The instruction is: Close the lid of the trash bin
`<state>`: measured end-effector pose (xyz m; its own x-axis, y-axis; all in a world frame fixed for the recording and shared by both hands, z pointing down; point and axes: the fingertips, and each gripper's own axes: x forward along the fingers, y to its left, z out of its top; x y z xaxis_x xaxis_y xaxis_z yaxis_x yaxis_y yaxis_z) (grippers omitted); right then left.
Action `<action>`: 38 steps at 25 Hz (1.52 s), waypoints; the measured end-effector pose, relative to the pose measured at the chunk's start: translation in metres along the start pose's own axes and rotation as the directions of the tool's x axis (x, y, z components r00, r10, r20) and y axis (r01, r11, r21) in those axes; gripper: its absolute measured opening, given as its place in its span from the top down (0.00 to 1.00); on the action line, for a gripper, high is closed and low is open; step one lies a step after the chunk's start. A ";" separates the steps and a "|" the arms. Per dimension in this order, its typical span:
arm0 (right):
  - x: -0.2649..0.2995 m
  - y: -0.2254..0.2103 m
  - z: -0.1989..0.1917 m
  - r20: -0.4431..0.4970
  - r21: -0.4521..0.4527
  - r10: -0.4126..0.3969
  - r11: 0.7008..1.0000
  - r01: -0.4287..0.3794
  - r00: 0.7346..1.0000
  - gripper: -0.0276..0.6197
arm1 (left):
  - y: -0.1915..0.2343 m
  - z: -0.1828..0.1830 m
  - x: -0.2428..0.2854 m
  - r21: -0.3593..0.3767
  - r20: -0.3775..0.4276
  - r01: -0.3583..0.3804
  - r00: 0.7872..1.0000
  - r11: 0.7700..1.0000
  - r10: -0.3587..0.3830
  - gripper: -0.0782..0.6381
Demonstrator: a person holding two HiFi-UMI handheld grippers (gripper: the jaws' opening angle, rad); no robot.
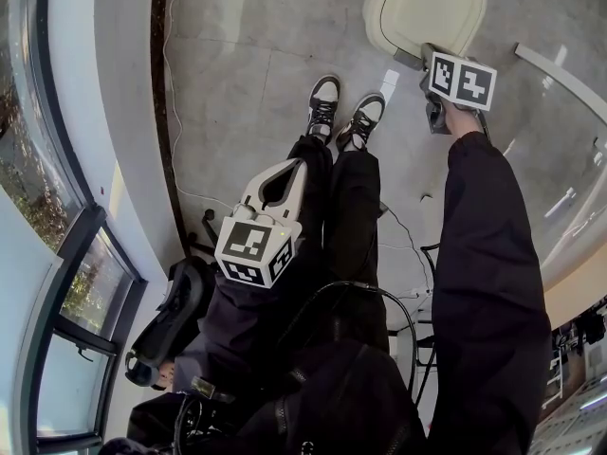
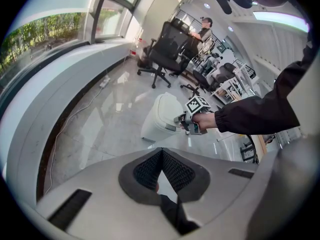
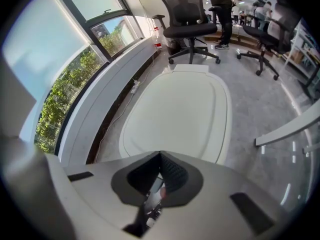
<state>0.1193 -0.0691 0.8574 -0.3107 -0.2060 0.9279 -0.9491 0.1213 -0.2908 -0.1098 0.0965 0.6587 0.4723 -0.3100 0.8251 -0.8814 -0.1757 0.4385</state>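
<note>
The trash bin [image 1: 422,8] stands on the grey floor ahead of the person's shoes, its cream lid [image 3: 180,109] lying flat and down on the bin. In the left gripper view the bin [image 2: 159,115] shows as a white box with its top down. My right gripper [image 1: 424,61] is held out at the bin's near edge, just above the lid, jaws shut on nothing. The left gripper view shows the right gripper [image 2: 183,120] next to the bin's side. My left gripper [image 1: 290,169] hangs close to the person's legs, far from the bin, shut and empty.
A curved window wall [image 1: 66,159] runs along the left, with a thin cable [image 1: 171,83] on the floor beside it. Black office chairs [image 3: 190,19] stand behind the bin. A glass tabletop edge [image 1: 560,74] lies to the right. A person [image 2: 204,31] sits farther back.
</note>
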 end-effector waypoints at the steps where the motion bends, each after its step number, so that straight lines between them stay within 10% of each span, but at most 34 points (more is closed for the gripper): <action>1: 0.000 0.000 0.000 0.002 0.003 0.005 1.000 -0.005 1.000 0.95 | 0.000 0.000 0.000 0.001 0.000 -0.001 1.000 1.000 0.001 0.89; 10: -0.046 0.020 0.015 0.092 -0.007 0.038 0.999 -0.037 0.995 0.95 | -0.012 0.022 -0.009 0.038 0.029 0.005 1.000 0.999 -0.006 0.89; 18: -0.240 0.082 0.056 0.375 -0.060 0.083 0.996 -0.065 0.923 0.95 | -0.088 0.124 -0.067 0.142 0.187 0.073 0.977 0.987 -0.099 0.89; 28: -0.523 0.146 0.113 0.729 -0.078 0.006 0.994 0.074 0.685 0.95 | -0.215 0.277 -0.207 0.363 0.454 0.078 0.855 0.928 -0.249 0.89; 38: -0.711 0.186 0.114 0.914 -0.048 -0.031 0.982 0.182 0.406 0.95 | -0.313 0.326 -0.332 0.492 0.590 0.054 0.714 0.869 -0.378 0.89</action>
<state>0.1580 -0.0107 0.1166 -0.1448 -0.9743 0.1723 -0.9861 0.1279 -0.1057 0.0117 -0.0502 0.1317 0.6755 -0.7058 0.2135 -0.7362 -0.6287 0.2507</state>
